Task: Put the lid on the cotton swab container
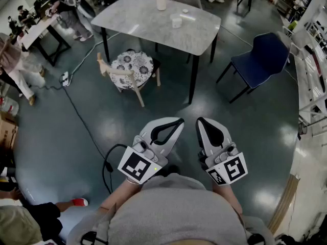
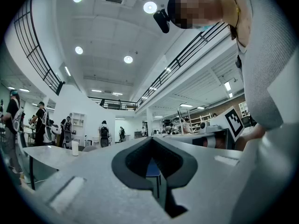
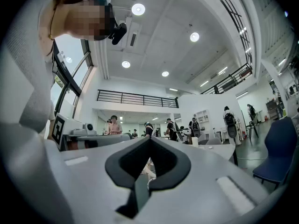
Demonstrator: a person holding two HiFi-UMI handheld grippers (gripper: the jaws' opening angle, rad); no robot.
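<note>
On the grey marble table point(image 1: 153, 27) far ahead stands a small white round container point(image 1: 176, 22), with a flat white piece point(image 1: 187, 17) beside it that may be its lid. Both grippers are held close to my body, well short of the table. My left gripper point(image 1: 179, 121) is shut and empty, its tips meeting in the left gripper view point(image 2: 152, 138). Next to it my right gripper point(image 1: 200, 120) is also shut with nothing between its jaws point(image 3: 149, 138). The small container is too small to make out in either gripper view.
A taller white cup point(image 1: 161, 0) stands at the table's far side. A wooden chair with a floral cushion point(image 1: 131, 65) sits before the table, a blue chair point(image 1: 260, 57) to the right. A black cable point(image 1: 84, 121) trails over the floor. People stand at the left point(image 1: 18, 65).
</note>
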